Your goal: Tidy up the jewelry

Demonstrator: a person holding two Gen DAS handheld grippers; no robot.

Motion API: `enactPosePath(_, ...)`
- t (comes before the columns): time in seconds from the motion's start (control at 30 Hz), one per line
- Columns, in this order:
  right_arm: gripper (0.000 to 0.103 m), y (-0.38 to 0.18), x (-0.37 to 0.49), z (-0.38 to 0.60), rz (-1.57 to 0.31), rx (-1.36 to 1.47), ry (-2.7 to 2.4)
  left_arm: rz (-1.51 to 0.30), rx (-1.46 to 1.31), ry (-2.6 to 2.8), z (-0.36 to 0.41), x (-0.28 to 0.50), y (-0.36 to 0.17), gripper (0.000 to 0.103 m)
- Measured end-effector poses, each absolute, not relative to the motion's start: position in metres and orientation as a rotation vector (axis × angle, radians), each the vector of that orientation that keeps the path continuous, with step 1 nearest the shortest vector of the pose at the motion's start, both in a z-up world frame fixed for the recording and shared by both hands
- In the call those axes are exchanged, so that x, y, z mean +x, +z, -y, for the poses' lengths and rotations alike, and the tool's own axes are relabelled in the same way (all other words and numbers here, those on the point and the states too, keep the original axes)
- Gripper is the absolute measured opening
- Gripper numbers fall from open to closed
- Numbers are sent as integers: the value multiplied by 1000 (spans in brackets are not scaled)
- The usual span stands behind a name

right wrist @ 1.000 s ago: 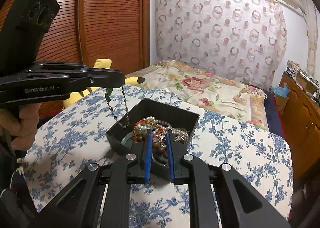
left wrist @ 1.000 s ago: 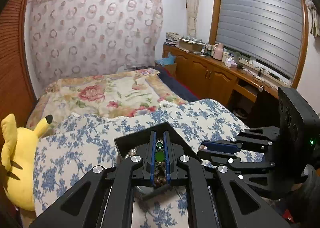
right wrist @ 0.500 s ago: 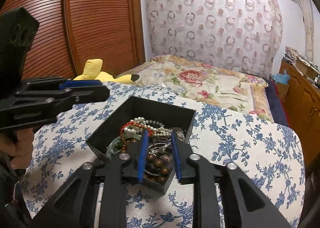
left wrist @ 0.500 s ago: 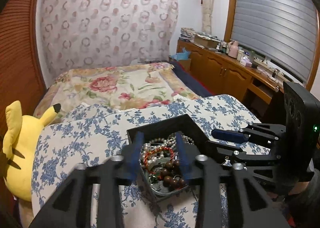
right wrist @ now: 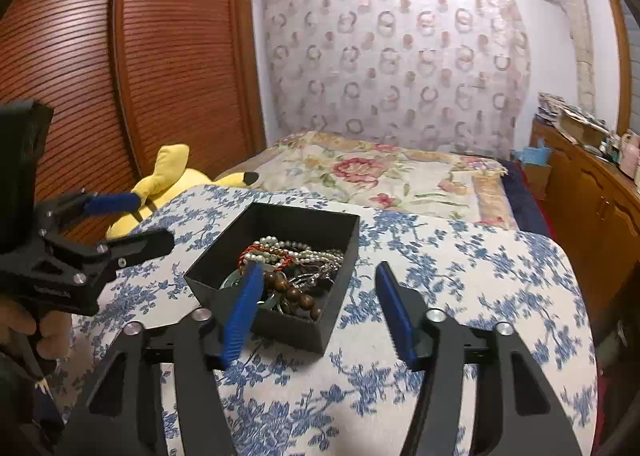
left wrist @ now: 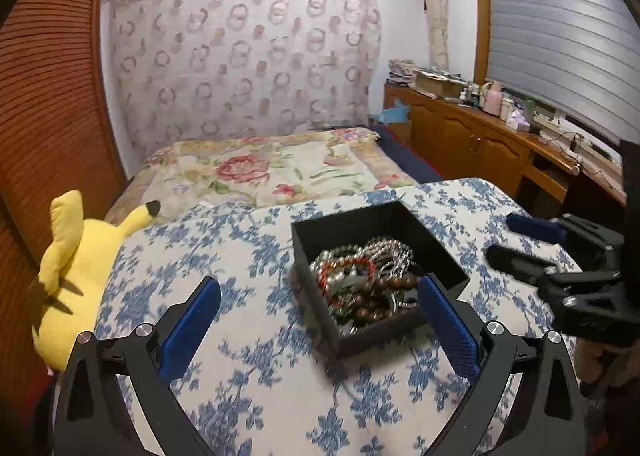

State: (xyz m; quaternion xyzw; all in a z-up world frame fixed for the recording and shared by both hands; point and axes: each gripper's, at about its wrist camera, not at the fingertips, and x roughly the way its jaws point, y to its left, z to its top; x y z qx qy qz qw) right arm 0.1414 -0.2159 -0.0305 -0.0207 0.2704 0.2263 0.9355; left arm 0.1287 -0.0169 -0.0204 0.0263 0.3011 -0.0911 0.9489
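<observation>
Both claws are now gaping empty, left claw (left wrist: 320,316) nearer, facing the square black jewelry box (left wrist: 378,222) holding tangled beads (left wrist: 360,284), right claw (right wrist: 316,310) beside it.

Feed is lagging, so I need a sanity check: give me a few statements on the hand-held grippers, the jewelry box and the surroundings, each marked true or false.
1. Both hand-held grippers, left and right, are open. True.
2. The black box is empty. False: it holds pearl strands, wooden beads and a red bracelet.
3. The left hand-held gripper holds a necklace. False: nothing is between its fingers.
4. A yellow plush toy lies beside the floral cloth. True.
</observation>
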Motion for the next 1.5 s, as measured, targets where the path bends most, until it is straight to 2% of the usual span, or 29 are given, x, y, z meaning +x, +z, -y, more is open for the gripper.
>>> enactPosePath(0.07,80,-27,132,222,-535,-17,446,-611,45,-173,15,120,-22,95)
enactPosePath(0.2,82,-21,114,233,-508,23,406,-604,56,-145,12,102,-28,95)
enactPosePath(0.43,101,-18,89,243,-468,32,338,-598,39,-90,5,82,-31,95)
enactPosePath(1.5,101,-34,84,245,-483,25,245,-578,22,-41,2,71,-31,95)
